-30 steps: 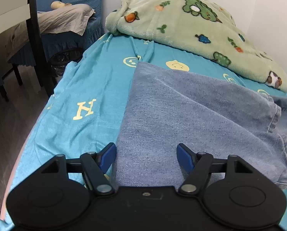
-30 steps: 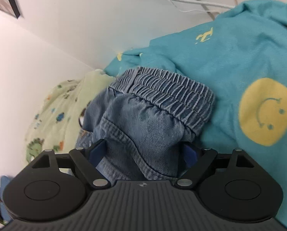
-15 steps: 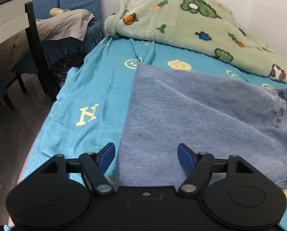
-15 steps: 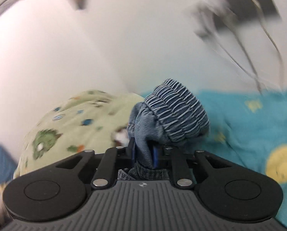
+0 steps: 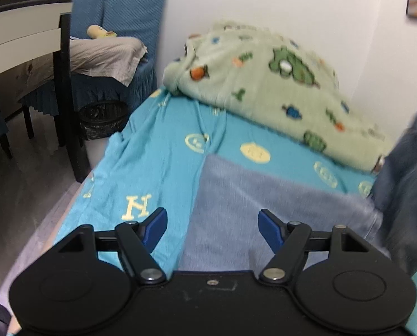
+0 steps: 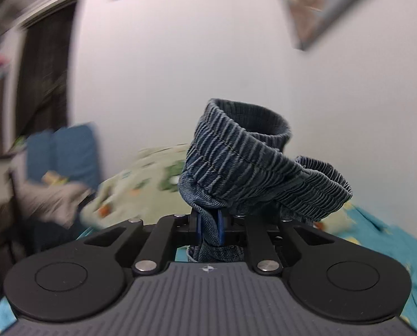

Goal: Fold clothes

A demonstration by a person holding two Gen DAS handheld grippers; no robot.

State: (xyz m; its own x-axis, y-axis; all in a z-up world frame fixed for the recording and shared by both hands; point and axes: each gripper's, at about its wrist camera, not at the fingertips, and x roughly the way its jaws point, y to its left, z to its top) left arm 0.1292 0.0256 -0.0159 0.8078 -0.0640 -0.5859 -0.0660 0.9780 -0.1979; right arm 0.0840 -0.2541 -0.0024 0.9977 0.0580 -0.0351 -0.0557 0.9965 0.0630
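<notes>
One pair of denim trousers [image 5: 278, 210]. One turquoise bed sheet [image 5: 163, 162] printed with yellow smiley faces. One green cartoon-print fleece blanket [image 5: 264, 78]. Two hand-held grippers: left hand-held gripper [image 5: 212, 228], right hand-held gripper [image 6: 208, 228]. One blue-covered chair [image 5: 124, 14]. One black bin [image 5: 103, 119].

Teal sheet [image 5: 152, 173] with yellow smiley and H prints covers bed. Green cartoon blanket [image 5: 267, 89] heaped at bed's far end against white wall [image 5: 264, 0]. Blue chair [image 5: 124, 28] left of bed, beige cloth [image 5: 105, 56] on seat. Black bin [image 5: 102, 117] under chair. Table [image 5: 21, 39] left of chair. Framed picture [image 6: 314, 8] on wall.
</notes>
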